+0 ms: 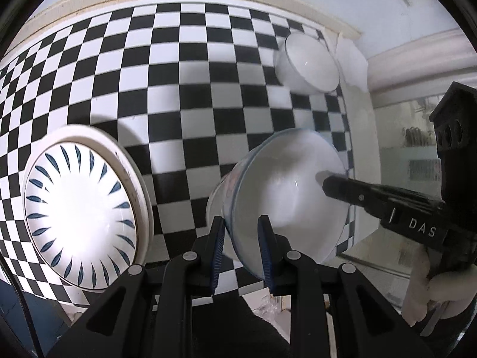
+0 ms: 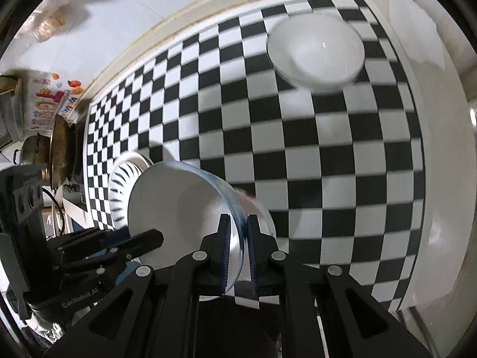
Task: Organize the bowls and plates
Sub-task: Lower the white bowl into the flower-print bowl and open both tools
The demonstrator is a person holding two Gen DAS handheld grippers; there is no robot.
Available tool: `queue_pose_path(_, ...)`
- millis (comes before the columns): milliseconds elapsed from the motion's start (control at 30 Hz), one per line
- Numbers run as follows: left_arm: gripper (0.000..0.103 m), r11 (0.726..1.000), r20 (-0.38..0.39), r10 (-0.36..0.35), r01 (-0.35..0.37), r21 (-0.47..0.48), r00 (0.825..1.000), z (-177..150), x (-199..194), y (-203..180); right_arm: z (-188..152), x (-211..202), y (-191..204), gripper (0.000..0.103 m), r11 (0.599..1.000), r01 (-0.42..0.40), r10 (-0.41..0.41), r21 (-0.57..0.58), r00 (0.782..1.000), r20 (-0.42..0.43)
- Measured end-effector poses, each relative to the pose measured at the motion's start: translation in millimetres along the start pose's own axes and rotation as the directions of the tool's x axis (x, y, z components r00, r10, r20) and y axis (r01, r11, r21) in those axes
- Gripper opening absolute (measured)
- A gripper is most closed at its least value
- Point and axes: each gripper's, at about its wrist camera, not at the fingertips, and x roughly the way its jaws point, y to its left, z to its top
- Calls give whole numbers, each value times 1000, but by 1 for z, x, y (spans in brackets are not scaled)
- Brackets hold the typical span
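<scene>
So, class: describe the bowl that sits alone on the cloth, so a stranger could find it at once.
Start at the checkered cloth and go to its far right corner. The bowl stands there upright on its own. Unlike the other bowl, it is not clamped by either gripper, and it lacks the blue leaf marks of the plate.

Tilted white bowl (image 1: 280, 191) — blue-rimmed, airborne

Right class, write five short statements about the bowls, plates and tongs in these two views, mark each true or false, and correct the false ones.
1. Both tongs, left and right, grip one bowl by its rim. True.
2. A second bowl sits on the checkered cloth. True.
3. That second bowl is upside down. False: it is upright.
4. The patterned plate is plain red. False: white with blue strokes.
5. The held bowl holds soup. False: it looks empty.
</scene>
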Motion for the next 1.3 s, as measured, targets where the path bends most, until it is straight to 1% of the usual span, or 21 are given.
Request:
queue_pose_path(167,20,999,-27,41,-41,8,999,-4,15,1,-14,20,-6,12,1000,4,-4,12,1000,-31)
queue_pose_path(333,20,996,-58,82,-81,28,995,-6,32,-2,-20,34,-7,12,1000,21,-21,7,998,-58)
queue_pose_path(567,20,989,-75,137,-131,71,988,-6,48,-14,-20,42,-8,12,997,71,-72,-13,994,-78)
queue_pose_path(767,20,985,-88,158,-151,82,983,-4,56,-15,-20,52,-9,12,995,94,-96,-17,990,-103)
queue_pose_path(867,20,983,-89,168,-160,86,982,-4,59,-15,-20,55,-9,12,996,92,-93,-19,990,-107)
queue_pose_path(967,20,983,-85,171,-164,87,982,-3,60,-17,-19,57,-8,12,996,91,-94,-25,989,-111)
queue_pose_path(1133,20,979,-77,185,-177,98,980,-6,57,-18,-19,58,-3,12,993,113,-118,-43,987,-114)
queue_pose_path(1200,20,979,-71,185,-178,98,980,-7,50,-18,-19,57,-3,12,993,111,-115,-40,986,-119)
queue_pose_path(1300,21,982,-27,170,-167,89,985,-8,28,-18,-17,49,-5,12,996,91,-93,-22,989,-111)
